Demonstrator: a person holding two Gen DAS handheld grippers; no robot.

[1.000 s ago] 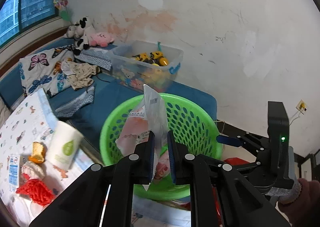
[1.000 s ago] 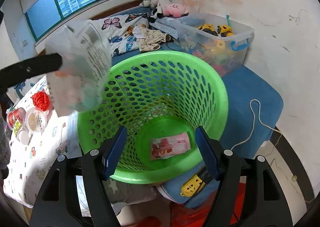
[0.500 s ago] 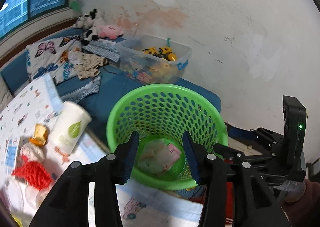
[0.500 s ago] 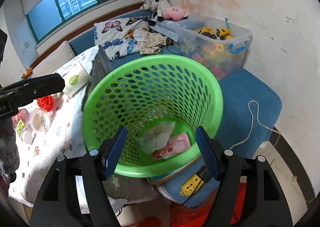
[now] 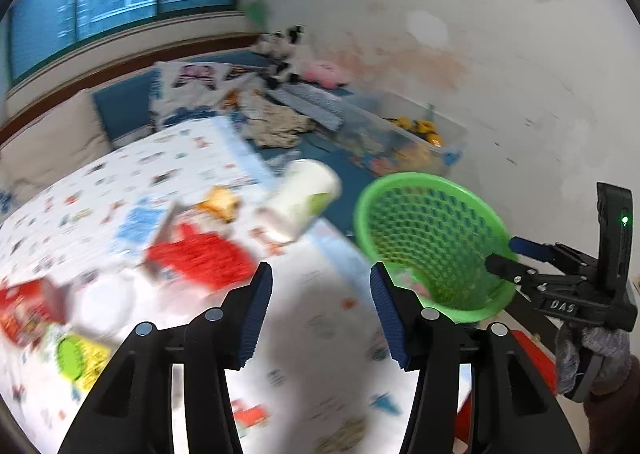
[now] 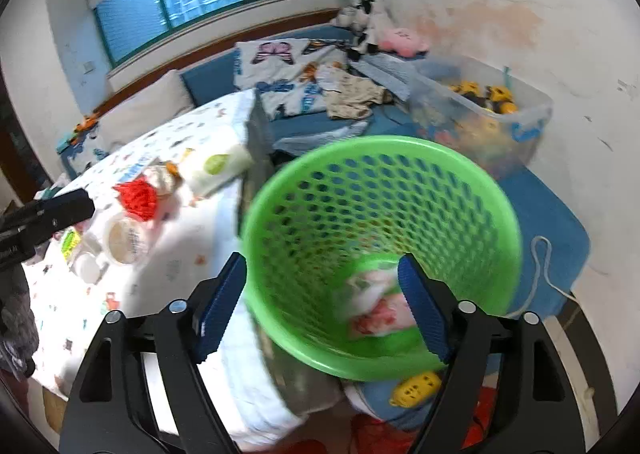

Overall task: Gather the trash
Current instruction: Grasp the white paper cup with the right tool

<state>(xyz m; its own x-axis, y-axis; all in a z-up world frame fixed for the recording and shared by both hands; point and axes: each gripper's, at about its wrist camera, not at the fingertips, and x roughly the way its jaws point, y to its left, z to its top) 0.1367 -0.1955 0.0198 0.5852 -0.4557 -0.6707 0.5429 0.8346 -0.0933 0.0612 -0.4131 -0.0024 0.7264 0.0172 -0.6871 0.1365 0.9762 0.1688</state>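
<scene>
Two crumpled wrappers [image 6: 380, 310] already lie at the bottom of the green perforated plastic basket [image 6: 380, 213], off the table's [image 5: 320, 318] right edge. Both the left gripper [image 5: 320, 314] and right gripper [image 6: 324, 306] have jaws open and empty — a white paper cup [image 5: 298, 199], red netting [image 5: 200, 258] and small tubs remain on the table.

A green perforated plastic basket [image 6: 380, 254] stood upright beside the table's edge, holding crumpled pink-and-white wrappers [image 6: 380, 306] at its bottom. On the table [image 5: 320, 318] lay a toppled white paper cup [image 5: 298, 199], a red frilly scrap [image 5: 200, 258] and a round lidded tub [image 6: 124, 242].
</scene>
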